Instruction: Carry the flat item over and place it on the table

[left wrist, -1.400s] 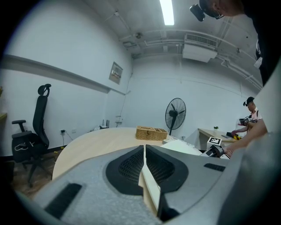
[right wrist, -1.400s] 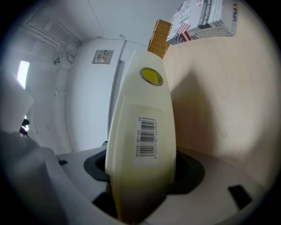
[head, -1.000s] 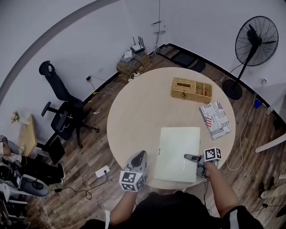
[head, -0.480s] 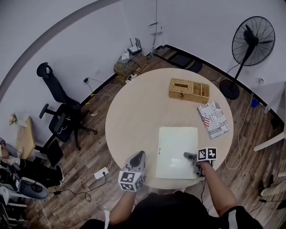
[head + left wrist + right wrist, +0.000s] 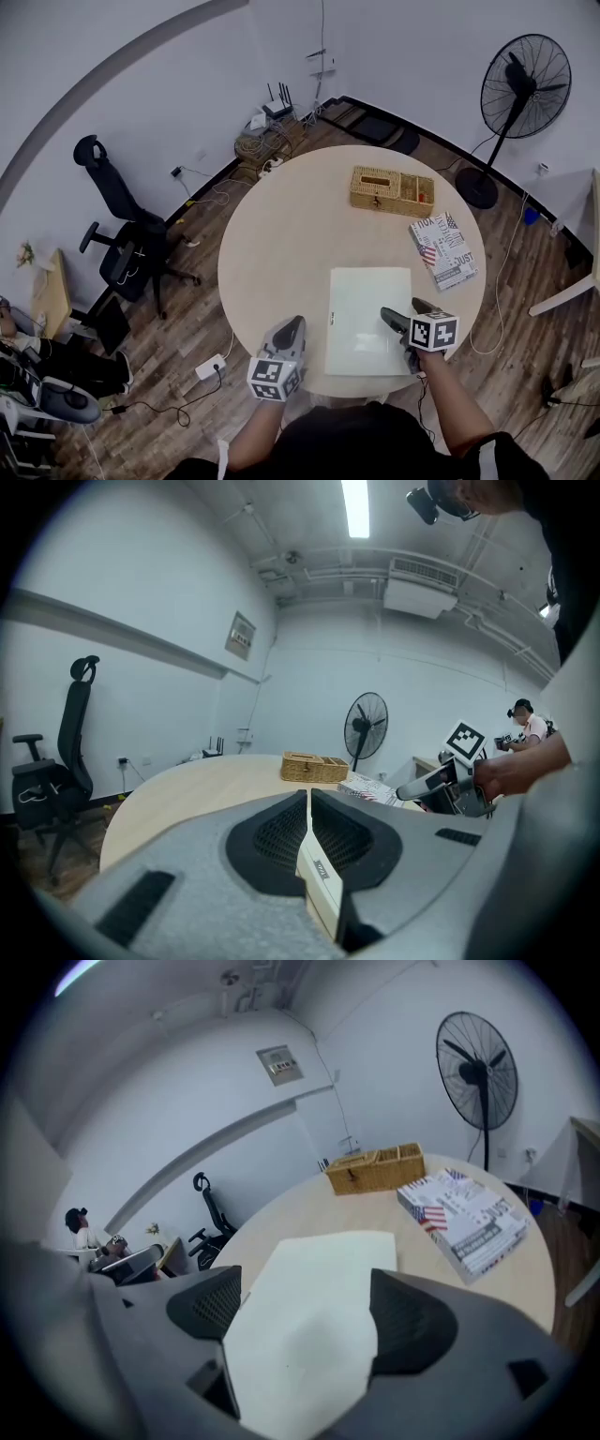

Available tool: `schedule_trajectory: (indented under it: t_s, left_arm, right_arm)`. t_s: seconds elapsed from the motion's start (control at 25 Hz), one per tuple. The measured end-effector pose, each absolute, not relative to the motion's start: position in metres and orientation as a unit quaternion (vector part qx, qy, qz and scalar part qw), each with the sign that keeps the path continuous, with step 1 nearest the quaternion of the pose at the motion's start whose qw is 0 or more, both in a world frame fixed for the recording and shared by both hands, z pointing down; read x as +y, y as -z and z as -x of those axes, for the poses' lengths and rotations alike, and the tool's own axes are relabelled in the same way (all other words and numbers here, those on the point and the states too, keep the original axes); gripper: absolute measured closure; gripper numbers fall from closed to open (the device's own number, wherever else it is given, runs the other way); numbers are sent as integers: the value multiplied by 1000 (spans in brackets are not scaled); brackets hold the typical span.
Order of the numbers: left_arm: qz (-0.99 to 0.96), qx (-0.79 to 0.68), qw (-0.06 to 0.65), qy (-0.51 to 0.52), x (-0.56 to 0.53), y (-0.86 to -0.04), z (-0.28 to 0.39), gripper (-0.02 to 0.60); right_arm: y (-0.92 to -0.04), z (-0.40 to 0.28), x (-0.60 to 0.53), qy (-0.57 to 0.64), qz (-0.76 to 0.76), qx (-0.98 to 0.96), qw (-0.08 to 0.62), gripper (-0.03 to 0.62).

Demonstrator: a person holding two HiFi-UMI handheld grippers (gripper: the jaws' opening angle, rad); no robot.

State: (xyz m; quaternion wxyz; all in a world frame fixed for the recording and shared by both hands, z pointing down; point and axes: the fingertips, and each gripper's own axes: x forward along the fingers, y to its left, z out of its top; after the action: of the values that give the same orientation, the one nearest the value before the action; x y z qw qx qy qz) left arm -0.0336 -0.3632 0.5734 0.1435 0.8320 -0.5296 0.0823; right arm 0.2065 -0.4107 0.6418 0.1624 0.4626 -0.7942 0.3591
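The flat item is a pale white board [image 5: 367,314] that lies flat on the round beige table [image 5: 281,244], near the front edge. My right gripper [image 5: 401,312] hovers above the board's near right corner; its jaws have just been opening and stand wide apart. In the right gripper view the board [image 5: 319,1307] shows below and between the pads without touching them. My left gripper [image 5: 295,325] stays left of the board, jaws shut together [image 5: 309,803], with the board's edge [image 5: 319,878] just beyond them.
A wicker basket [image 5: 392,190] and a printed magazine [image 5: 442,248] sit on the far right of the table. A standing fan [image 5: 520,89] is at the back right and an office chair [image 5: 122,234] at the left. Cables run across the wooden floor.
My right gripper has lifted off the board's near right corner, rolled, and spread its jaws wider. The board stays flat on the table. The left gripper has not moved.
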Motion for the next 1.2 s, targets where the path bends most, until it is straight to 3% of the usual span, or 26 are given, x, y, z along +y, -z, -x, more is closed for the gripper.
schedule_trajectory:
  t_s: [0.24, 0.28, 0.36, 0.64, 0.76, 1.2]
  left_arm:
    - [-837, -523, 139, -85, -367, -568, 27, 565]
    - [-837, -522, 139, -84, -368, -567, 27, 565]
    - [-839, -521, 138, -81, -370, -564, 26, 565]
    - [-843, -517, 130, -71, -377, -552, 22, 565]
    - [-844, -518, 126, -67, -379, -546, 20, 565]
    - [-849, -514, 108, -63, -380, -533, 11, 565]
  right_arm:
    - [-573, -198, -412, -237, -479, -834, 138, 199]
    - [-564, -199, -411, -216, -485, -836, 137, 225]
    - [-547, -204, -410, -175, -504, -836, 130, 357]
    - [-501, -218, -410, -80, -553, -826, 76, 565]
    - [-494, -222, -410, -70, -558, -824, 70, 592]
    - [-477, -220, -404, -24, -558, -826, 74, 596]
